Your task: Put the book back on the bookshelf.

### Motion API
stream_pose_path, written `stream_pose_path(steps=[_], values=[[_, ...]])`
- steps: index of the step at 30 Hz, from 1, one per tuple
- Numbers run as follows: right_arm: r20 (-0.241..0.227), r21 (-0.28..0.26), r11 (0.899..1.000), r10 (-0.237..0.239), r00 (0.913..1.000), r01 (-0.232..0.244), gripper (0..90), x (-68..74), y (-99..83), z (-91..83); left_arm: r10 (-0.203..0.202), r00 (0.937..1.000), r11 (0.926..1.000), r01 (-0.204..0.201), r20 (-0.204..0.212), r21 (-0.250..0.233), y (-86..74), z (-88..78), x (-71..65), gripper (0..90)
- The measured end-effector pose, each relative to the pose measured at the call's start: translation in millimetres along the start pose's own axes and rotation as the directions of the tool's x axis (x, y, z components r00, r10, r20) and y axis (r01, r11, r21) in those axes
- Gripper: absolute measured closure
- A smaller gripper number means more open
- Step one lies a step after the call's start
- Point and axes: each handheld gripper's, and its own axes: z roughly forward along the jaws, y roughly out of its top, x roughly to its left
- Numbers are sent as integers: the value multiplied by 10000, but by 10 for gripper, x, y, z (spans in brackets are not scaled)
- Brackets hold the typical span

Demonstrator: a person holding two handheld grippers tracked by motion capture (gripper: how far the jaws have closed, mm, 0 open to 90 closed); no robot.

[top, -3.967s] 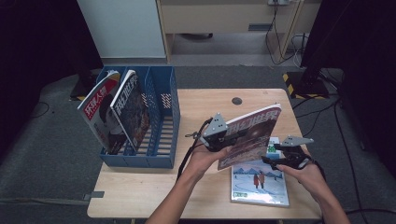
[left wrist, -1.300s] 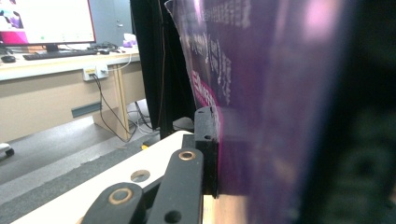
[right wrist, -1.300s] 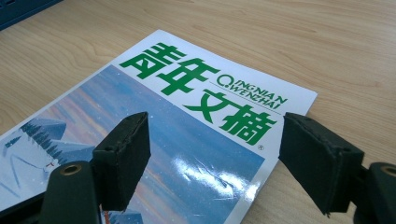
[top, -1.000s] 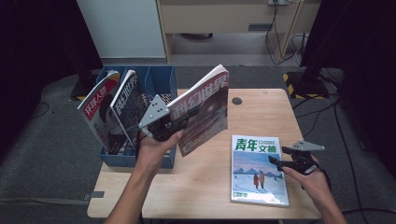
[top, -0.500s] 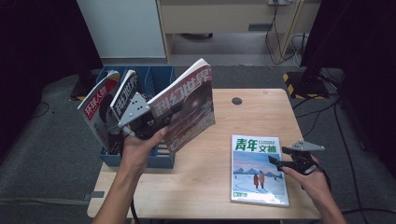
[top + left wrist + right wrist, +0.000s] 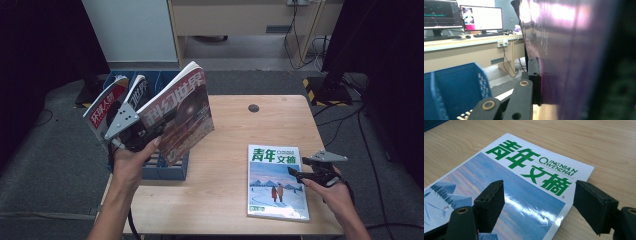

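Right tool (image 6: 301,171): sat low at the near right of the tabletop (image 6: 230,200), in the person's right hand (image 6: 336,192); its jaws stood apart with nothing clamped between them.
Right tool's own view: the two black pads (image 6: 489,203) hovered over the top right corner of the green-titled magazine (image 6: 506,182), one over the cover and the other past its edge, above bare wood.
Green-titled magazine (image 6: 276,181): lay flat and face up on the near right part of the tabletop, green characters on white above a snowy blue scene, just beside the right tool.
Left hand (image 6: 131,162): came up from the near left edge and carried the left tool (image 6: 131,131), its grey plate facing up.
Left tool: closed tight on the dark red magazine (image 6: 181,116), gripping it near its lower edge.
Dark red magazine: held up in the air, tilted, above the left end of the tabletop and the right end of the blue rack (image 6: 167,167).
Left tool's own view: a jaw lay pressed against the glossy purple cover (image 6: 574,60), with a perforated blue rack wall (image 6: 461,87) to its left.
Blue rack: stood at the far left, with two other magazines (image 6: 112,102) leaning upright in its compartments.
Far tabletop: a small dark round disc (image 6: 253,107) sat near the back edge.
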Motion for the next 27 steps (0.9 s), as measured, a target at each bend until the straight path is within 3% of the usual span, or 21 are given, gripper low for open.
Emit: stream_pose_path(steps=[27], values=[[66, 65, 10000, -9, 10000, 9, 250, -6, -8, 3, -174, 9958, 9998, 170, -904, -59, -68, -390, 266, 841]])
